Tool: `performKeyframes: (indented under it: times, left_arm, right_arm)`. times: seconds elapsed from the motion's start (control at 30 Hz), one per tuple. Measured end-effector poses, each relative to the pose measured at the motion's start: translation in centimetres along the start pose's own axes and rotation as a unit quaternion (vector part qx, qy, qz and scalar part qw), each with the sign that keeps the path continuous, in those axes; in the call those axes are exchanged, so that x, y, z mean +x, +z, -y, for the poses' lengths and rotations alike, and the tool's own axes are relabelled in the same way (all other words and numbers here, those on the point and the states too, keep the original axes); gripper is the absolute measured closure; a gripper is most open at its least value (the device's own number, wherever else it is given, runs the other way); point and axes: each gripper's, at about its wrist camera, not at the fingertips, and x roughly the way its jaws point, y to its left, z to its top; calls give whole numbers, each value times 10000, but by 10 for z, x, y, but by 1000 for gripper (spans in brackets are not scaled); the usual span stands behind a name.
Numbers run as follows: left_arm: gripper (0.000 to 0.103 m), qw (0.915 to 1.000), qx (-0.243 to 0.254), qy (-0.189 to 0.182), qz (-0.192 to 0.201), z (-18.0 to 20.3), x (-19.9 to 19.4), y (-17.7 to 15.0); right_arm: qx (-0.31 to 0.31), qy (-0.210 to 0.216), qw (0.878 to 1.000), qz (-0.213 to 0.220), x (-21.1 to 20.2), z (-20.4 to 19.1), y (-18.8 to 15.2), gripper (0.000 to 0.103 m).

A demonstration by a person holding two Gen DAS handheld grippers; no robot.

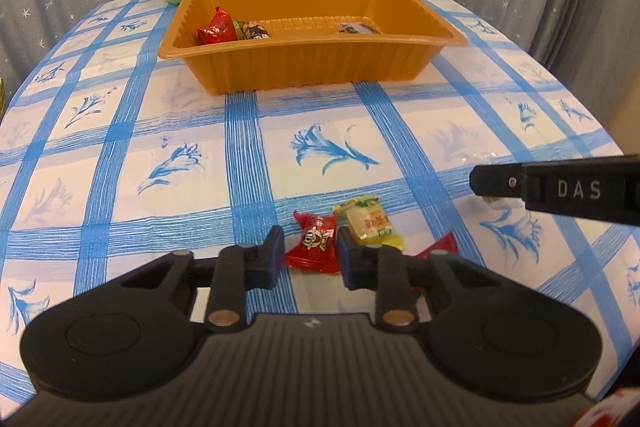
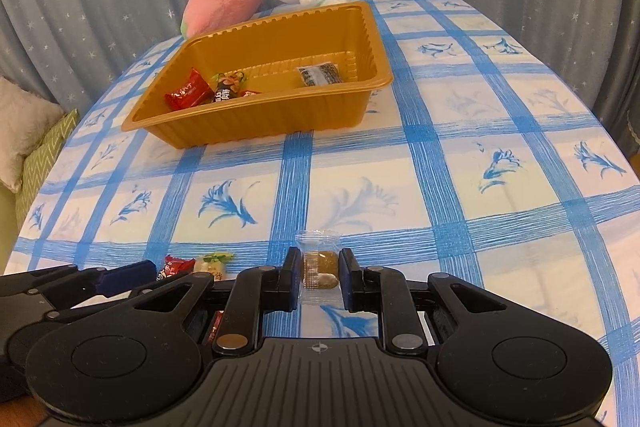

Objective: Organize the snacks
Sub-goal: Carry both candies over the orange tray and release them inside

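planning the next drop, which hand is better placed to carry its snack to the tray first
Right, probably. The right gripper is shut on the clear-wrapped sweet. The left gripper grips a red candy, with a yellow candy touching its finger. The tray lies ahead of both.

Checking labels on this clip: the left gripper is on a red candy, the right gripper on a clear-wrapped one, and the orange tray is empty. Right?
Not quite: the tray is not empty. The right wrist view shows several wrapped snacks in it. The left gripper on the red candy and the right gripper on the clear-wrapped candy are correct.
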Motion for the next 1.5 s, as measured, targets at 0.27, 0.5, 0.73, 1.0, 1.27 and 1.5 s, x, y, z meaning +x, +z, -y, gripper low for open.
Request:
performKeyframes:
  times: [0.27,0.5,0.73,1.0,1.27,1.5]
  left_arm:
    - [82,10000,14,51,37,-1,-7,2]
    - [82,9999,-125,4,105,-3,-21,7]
    - [82,9996,-162,-20,216,-3,-36,16]
    - [82,9992,-164,-86,358,1,-52,25]
    - [82,9986,-182,-147,473,2,-60,36]
    - [82,9983,-160,-151,547,0,-59,47]
  right_arm:
    - [-14,-5,10000,4,0,-2,0,83]
    - [-88,24,9999,51,-6,-8,1,83]
    - [-108,-1,9999,101,-18,-10,1,83]
    - [-117,-24,9997,203,-34,-11,4,83]
    - [-163,-35,9994,290,-44,-15,8,83]
    - [-195,-27,9992,352,-44,-15,16,83]
